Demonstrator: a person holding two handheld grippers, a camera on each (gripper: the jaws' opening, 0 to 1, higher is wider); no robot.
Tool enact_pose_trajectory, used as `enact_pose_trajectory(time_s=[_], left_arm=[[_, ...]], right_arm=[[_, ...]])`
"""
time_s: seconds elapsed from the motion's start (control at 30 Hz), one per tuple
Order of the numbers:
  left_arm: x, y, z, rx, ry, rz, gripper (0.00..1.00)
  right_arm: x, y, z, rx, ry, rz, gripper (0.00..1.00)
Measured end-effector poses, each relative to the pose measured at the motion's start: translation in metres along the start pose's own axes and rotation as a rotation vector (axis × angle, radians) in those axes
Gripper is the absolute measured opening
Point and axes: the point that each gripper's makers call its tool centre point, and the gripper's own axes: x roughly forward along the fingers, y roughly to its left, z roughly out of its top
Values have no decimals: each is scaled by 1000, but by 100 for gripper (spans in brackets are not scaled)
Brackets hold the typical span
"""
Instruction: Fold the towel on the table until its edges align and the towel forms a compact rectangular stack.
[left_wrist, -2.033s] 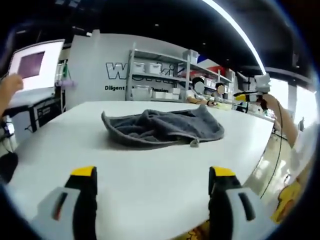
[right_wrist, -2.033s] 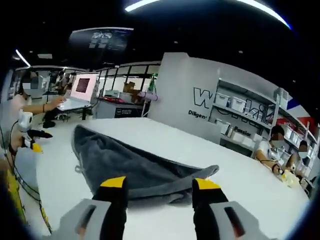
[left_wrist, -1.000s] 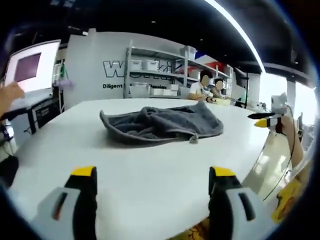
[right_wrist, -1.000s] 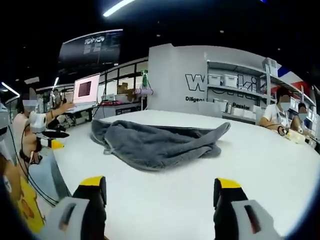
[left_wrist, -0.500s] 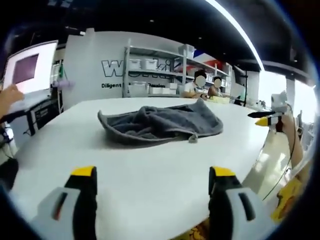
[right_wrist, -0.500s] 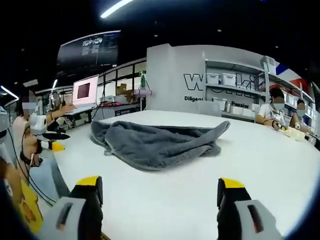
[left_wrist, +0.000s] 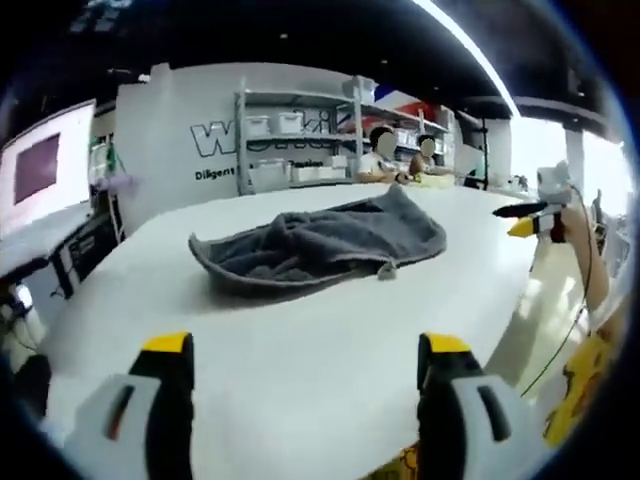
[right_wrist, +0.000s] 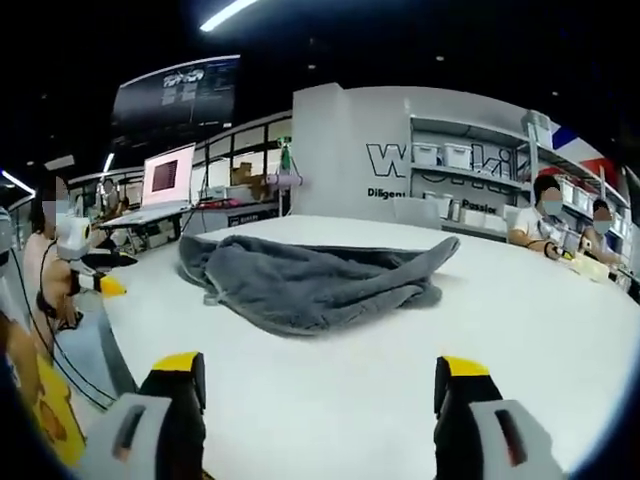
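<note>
Here we have the grey towel (left_wrist: 318, 245) lying crumpled in a loose heap near the middle of the white table (left_wrist: 300, 340), well back from the near edge in both views, with nothing yet folded. Our left gripper (left_wrist: 305, 350) hangs over the near edge with its jaws spread wide and empty, well apart from the cloth; our right gripper (right_wrist: 320, 372) does the same on its side, jaws wide and holding nothing. We judge the towel soft, limp and fairly thick, light enough to lift but sure to sag and drag, so a pinch in the bulk would only bunch it. Better holds look to be the hem: the small tab (left_wrist: 386, 268) at the near rim, and the raised corner (right_wrist: 447, 246) in the right gripper view.
</note>
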Motion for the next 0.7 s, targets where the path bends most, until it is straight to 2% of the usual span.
enact_pose_trajectory(time_s=[0.13,0.3,0.37,0.43,0.7], left_arm=[[15,-8,11,90,13,-35,97],[38,-15,26,251,44,-73,96],[51,-17,31,311,69,-88,95],[64,-24,38,368,67,-111,94],[94,-44,44,447,102,-178,89]], right_arm=[[0,-2,-1,10,-4,3,99],[-2,-4,-3,15,-8,2,99],[-4,-6,-5,19,-9,0,99],[-5,-6,-6,20,-8,1,99],[-13,-7,-6,20,-17,-5,99]])
